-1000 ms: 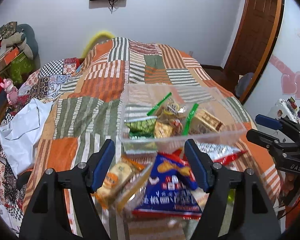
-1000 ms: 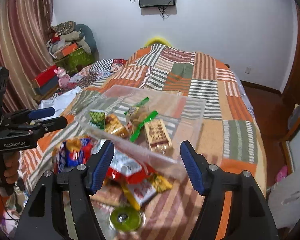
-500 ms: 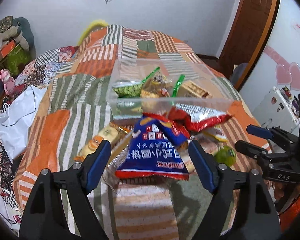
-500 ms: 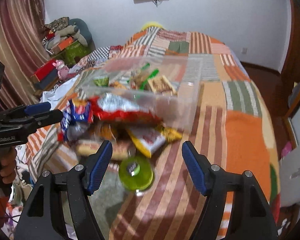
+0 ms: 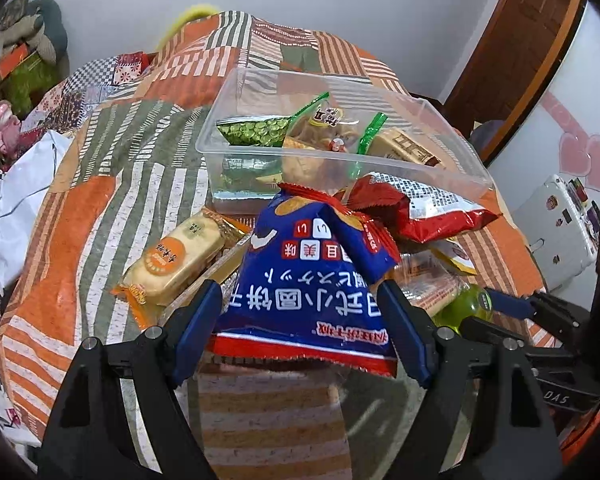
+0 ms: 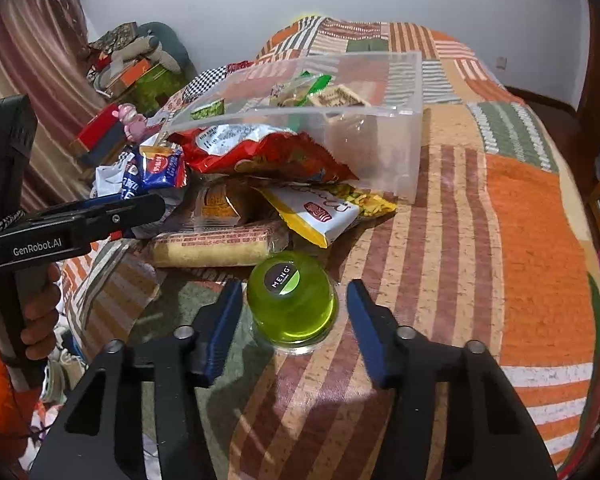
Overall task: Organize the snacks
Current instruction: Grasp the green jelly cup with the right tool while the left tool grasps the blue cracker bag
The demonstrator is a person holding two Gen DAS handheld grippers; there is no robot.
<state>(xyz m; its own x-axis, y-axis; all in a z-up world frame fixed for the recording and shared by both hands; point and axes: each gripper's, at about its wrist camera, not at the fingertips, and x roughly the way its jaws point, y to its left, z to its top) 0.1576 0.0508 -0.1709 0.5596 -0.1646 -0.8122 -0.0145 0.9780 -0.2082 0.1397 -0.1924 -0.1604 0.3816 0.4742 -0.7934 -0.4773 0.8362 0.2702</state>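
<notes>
Left gripper (image 5: 300, 308) stands open, angled downward; right gripper (image 6: 294, 306) is closing, pads not yet pressing.

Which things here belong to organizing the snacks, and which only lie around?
Belong to the job:
- clear plastic box
- blue snack bag
- red snack bag
- green jelly cup
- yellow-white packet
- orange-label pastry

Only lying around:
- pink toy
- white bag
- patchwork bedspread

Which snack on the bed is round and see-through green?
The green jelly cup, sitting upside down between the right gripper fingers, whose jaws are closing. The other snacks beside it are flat crinkly packets, like the blue bag and red bag.
</notes>
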